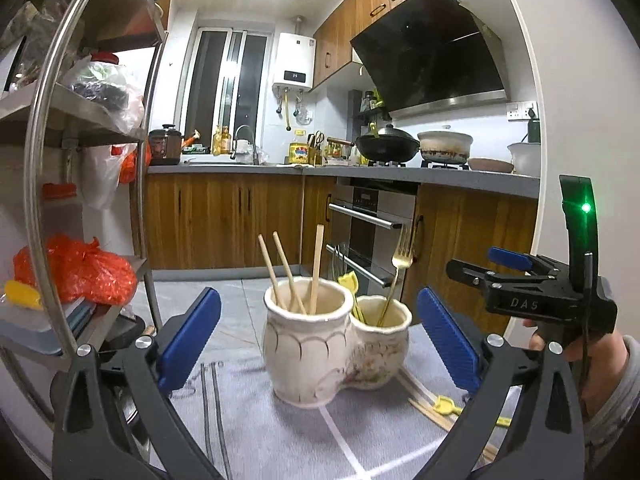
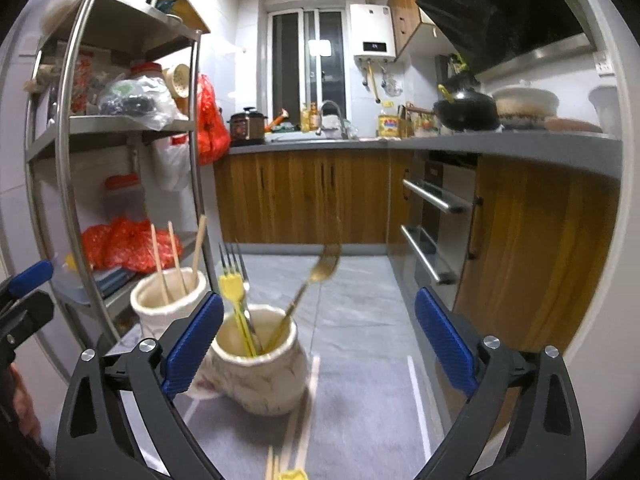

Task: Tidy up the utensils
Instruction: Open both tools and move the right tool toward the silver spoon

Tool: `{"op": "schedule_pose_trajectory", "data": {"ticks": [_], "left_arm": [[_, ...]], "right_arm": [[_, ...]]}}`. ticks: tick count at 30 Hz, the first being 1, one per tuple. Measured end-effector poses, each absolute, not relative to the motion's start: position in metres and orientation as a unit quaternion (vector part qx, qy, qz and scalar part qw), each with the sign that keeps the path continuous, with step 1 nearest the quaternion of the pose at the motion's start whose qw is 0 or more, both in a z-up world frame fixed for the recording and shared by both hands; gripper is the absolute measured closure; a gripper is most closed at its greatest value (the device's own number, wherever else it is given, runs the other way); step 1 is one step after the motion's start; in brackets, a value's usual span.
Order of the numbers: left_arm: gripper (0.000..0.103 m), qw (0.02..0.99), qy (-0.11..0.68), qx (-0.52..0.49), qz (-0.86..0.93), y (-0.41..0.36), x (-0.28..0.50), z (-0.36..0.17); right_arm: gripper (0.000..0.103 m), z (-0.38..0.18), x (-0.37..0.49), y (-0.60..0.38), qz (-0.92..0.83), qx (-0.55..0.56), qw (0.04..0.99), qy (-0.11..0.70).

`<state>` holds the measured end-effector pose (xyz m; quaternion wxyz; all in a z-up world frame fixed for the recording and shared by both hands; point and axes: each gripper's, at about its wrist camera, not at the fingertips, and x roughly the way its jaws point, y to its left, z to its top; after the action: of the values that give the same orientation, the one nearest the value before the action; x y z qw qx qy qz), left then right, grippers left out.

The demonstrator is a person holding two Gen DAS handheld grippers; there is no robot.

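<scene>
While we scan from the left edge of the left wrist view, we meet a steel shelf rack [image 1: 44, 128] stuffed with orange and clear plastic bags, none bearing writing we can read. Next comes our left gripper [image 1: 318, 342], its blue pads [image 1: 188, 338] spread wide with nothing between them; it points nearly level at the cream two-cup utensil holder [image 1: 320, 344], which stands on a grey cloth [image 1: 256, 432] straight ahead of it. Three wooden chopsticks [image 1: 316, 268] lean in the holder's left cup; a gold fork [image 1: 398, 268] and a yellow-handled fork [image 1: 352, 292] stand in the right cup. More chopsticks [image 1: 430, 410] and another yellow-handled piece [image 1: 446, 404] lie flat on the cloth just right of the holder. Farther right, a hand [image 1: 596, 354] grips the black handle of our right gripper [image 1: 476, 270], on whose side we read "DAS"; a green light glows on the part above it.

From the right wrist view, our right gripper [image 2: 318, 344] also stands fully open and empty, tilted a little downward, its left pad [image 2: 194, 344] just beside the holder's fork cup [image 2: 260, 376]. The gold fork [image 2: 316, 280] there looks blurred. On the far wall, a white water heater [image 2: 374, 32] shows a small display too tiny to read.
</scene>
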<state>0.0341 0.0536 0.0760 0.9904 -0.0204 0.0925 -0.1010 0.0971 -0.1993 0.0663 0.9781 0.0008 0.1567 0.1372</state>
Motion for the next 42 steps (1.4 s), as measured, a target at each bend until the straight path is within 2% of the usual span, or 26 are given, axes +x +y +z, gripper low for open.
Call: {"op": "schedule_pose_trajectory", "data": {"ticks": [11,25,26,33,36,42], "left_arm": [[0.006,0.981,0.154,-0.017,-0.121,0.039,0.007,0.049],[0.006,0.965,0.216,0.022,-0.144,0.014,0.003,0.006],[0.006,0.962,0.229,0.026,-0.144,0.012,0.005,0.002],[0.006,0.957,0.244,0.028,-0.152,0.010,0.006,-0.003],[0.006,0.958,0.242,0.031,-0.152,0.009,0.005,-0.004],[0.006,0.957,0.245,0.027,-0.152,0.009,0.006,-0.003]], "right_arm": [[0.007,0.033,0.080,-0.237,0.125,0.035,0.966,0.225],[0.009,-0.015,0.058,-0.227,0.135,0.016,0.937,0.323],[0.011,-0.016,0.060,-0.225,0.138,0.015,0.933,0.331],[0.051,-0.034,0.065,-0.218,0.166,0.020,0.908,0.385],[0.061,-0.039,0.069,-0.217,0.171,0.025,0.900,0.399],[0.064,-0.045,0.074,-0.220,0.175,0.046,0.890,0.418]]}}
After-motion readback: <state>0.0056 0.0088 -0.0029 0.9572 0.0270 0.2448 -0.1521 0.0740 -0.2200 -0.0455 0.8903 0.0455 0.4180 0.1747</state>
